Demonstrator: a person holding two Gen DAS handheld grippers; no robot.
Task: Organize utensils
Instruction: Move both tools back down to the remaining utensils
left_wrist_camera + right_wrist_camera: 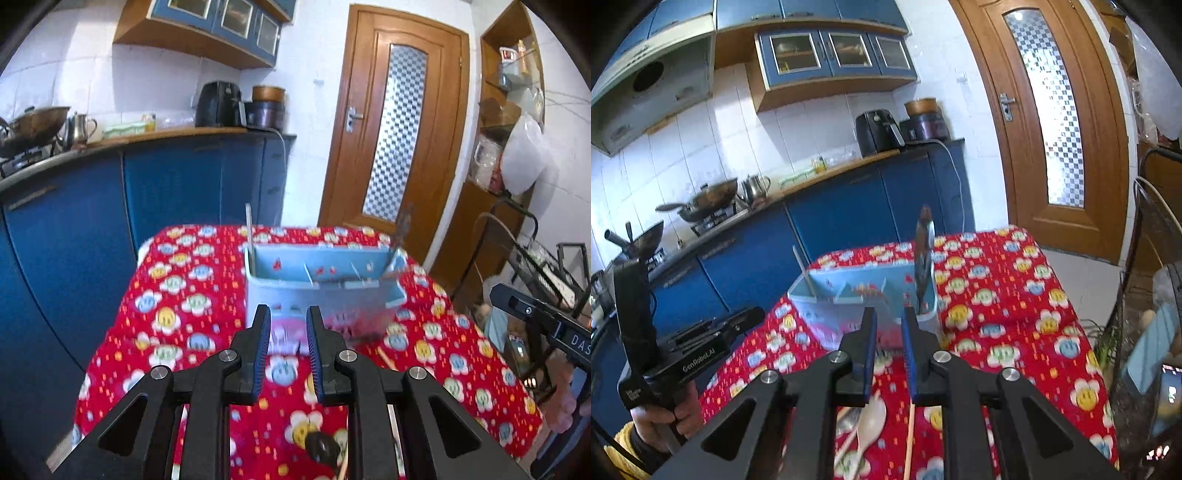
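A light blue utensil holder (317,291) (846,314) with compartments stands on the red flowered tablecloth (177,295) (1004,306). A thin metal utensil (249,232) (805,273) stands in its left compartment and a brown-handled one (402,229) (923,254) in its right. My left gripper (289,321) is open and empty, just in front of the holder. My right gripper (889,325) is open and empty, also near the holder. A pale spoon (870,421) and chopsticks (911,435) lie on the cloth below the right gripper. A dark-headed utensil (323,448) lies below the left gripper.
Blue kitchen cabinets (192,184) with a counter holding an air fryer (218,105), pot and kettle stand behind the table. A wooden door (399,129) is at the back right. A black wire rack (535,266) stands right of the table.
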